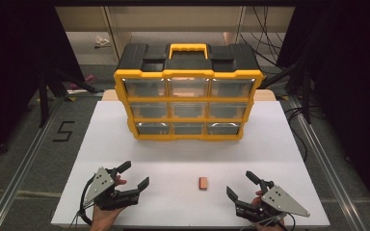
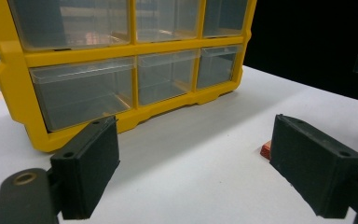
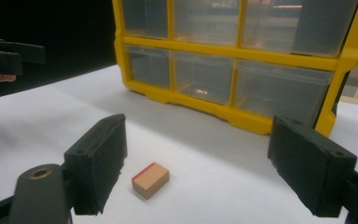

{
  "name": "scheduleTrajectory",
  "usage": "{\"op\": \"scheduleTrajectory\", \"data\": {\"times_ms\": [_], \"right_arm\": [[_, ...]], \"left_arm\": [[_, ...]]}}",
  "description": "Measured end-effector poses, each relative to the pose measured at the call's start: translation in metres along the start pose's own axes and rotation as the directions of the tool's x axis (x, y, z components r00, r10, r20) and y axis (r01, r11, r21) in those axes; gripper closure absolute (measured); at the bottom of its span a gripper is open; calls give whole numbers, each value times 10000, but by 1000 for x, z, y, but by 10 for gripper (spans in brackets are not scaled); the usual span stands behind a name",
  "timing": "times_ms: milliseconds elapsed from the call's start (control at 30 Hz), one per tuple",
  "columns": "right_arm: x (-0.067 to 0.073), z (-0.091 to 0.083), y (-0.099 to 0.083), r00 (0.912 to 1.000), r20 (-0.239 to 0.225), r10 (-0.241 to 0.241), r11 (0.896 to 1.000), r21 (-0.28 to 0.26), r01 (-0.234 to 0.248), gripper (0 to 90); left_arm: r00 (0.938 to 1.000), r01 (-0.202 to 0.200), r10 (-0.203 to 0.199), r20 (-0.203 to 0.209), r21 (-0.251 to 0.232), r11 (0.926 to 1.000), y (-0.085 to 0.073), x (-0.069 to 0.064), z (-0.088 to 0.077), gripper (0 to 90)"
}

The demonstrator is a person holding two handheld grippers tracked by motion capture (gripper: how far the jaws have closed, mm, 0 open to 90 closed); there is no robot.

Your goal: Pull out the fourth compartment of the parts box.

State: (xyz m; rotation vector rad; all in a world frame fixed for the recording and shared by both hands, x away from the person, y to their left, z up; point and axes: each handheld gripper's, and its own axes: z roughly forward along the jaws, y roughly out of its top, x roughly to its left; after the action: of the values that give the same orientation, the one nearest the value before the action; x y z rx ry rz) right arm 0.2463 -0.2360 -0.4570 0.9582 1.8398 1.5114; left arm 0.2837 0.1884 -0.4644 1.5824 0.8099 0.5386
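Jaws of both grippers stand wide apart, holding nothing. The right gripper (image 1: 244, 183) hovers low over the white table (image 1: 279, 144), with the small tan wooden block with a red end face (image 3: 150, 180) lying just ahead of it, nearer one jaw, between the two grippers in the high view. The block looks light, rigid and unlikely to crush; its flat long sides seem the best place for the pads, though it might skid on the smooth surface. The left gripper (image 1: 135, 175) rests well apart from it, angled inward. Each is held by a hand (image 1: 105, 216) reaching in from the near edge. Farther back stands the yellow and black plastic organiser with clear drawers (image 1: 189, 98), all closed.
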Motion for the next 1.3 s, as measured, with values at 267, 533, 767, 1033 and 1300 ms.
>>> {"op": "scheduleTrajectory", "data": {"times_ms": [267, 533, 767, 1033, 1300], "right_arm": [[0, 1, 0, 10000, -39, -35, 10000, 11, 35, 205], [1, 1, -1, 10000, -55, -67, 9999, 81, 68, 207], [1, 2, -1, 9999, -29, -111, 9998, 151, 112, 209], [1, 2, -1, 10000, -33, -87, 9998, 177, 88, 210], [0, 3, -2, 10000, -3, -97, 9996, 250, 97, 210]], "left_arm": [[10000, 1, -1, -32, -49, 10000, 0, 0, 0, 156], [9997, -171, 170, -183, -57, 9998, 0, -1, 0, 158], [9936, -884, 886, -697, 59, 9961, 2, -4, 4, 164], [9767, -1909, 1924, -948, 245, 9813, 4, -12, 11, 165], [9563, -2597, 2621, -1294, 356, 9650, 15, -9, 16, 172]]}}
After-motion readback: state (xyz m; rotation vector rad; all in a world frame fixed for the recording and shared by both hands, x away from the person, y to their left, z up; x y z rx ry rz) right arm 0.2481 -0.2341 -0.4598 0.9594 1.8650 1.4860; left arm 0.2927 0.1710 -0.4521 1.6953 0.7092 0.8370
